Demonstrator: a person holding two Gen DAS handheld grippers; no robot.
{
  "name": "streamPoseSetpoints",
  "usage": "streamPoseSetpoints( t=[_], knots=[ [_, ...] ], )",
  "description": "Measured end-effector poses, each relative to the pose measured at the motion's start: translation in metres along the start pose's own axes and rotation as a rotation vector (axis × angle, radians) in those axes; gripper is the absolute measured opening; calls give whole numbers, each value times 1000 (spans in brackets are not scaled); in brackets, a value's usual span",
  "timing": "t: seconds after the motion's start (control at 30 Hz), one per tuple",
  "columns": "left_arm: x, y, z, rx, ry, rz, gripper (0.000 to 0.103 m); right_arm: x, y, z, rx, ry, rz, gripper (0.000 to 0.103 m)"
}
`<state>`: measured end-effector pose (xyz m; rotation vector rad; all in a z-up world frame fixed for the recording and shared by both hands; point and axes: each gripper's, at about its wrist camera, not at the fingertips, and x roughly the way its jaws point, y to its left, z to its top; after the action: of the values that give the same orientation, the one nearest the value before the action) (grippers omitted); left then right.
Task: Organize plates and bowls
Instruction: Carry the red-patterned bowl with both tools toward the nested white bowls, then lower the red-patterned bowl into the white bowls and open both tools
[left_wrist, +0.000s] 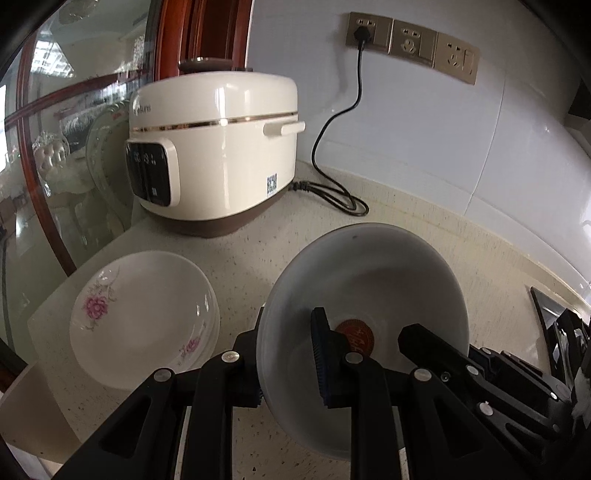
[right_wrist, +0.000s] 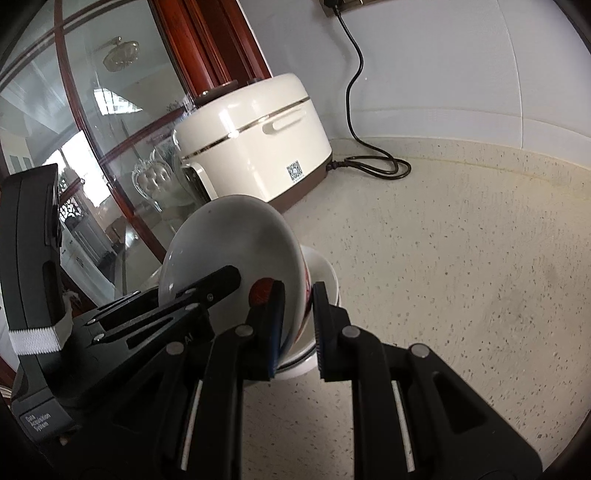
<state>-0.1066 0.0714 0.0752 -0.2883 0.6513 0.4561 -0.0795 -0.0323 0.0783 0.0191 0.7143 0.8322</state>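
Observation:
A white bowl (left_wrist: 369, 280) with a red round mark inside is held tilted above the speckled counter (left_wrist: 236, 258). My left gripper (left_wrist: 291, 354) is shut on its near rim, one finger inside and one outside. My right gripper (right_wrist: 299, 325) holds the same bowl (right_wrist: 236, 243) at the opposite rim, with a small gap at the outer pad. A stack of white plates (left_wrist: 144, 317) with pink flowers lies on the counter to the left; in the right wrist view the plates (right_wrist: 321, 273) show just behind and under the bowl.
A cream rice cooker (left_wrist: 221, 147) stands at the back left, its black cord (left_wrist: 332, 192) looping on the counter up to wall sockets (left_wrist: 410, 44). A curved glass cabinet with wooden frame (left_wrist: 55, 166) borders the left. Bare counter (right_wrist: 461, 277) lies to the right.

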Motion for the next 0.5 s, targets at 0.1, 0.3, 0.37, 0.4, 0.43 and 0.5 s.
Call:
streamPoseSetpoints(
  t=[0.1, 0.3, 0.37, 0.4, 0.43, 0.5],
  knots=[
    [2, 1, -1, 8, 8, -1, 21, 2, 1, -1, -7, 10, -10, 18],
    [10, 2, -3, 12, 35, -11, 21, 4, 5, -4, -57, 10, -58, 18],
    [12, 2, -3, 13, 44, -2, 23, 2, 7, -4, -80, -11, -84, 20],
    [13, 2, -3, 12, 47, -2, 25, 1, 8, -4, -86, -20, -93, 20],
    [14, 3, -4, 13, 47, -9, 25, 2, 8, -3, -88, -21, -98, 21],
    [14, 1, -4, 20, 45, -5, 25, 2, 6, -2, -85, -18, -96, 21]
  ],
)
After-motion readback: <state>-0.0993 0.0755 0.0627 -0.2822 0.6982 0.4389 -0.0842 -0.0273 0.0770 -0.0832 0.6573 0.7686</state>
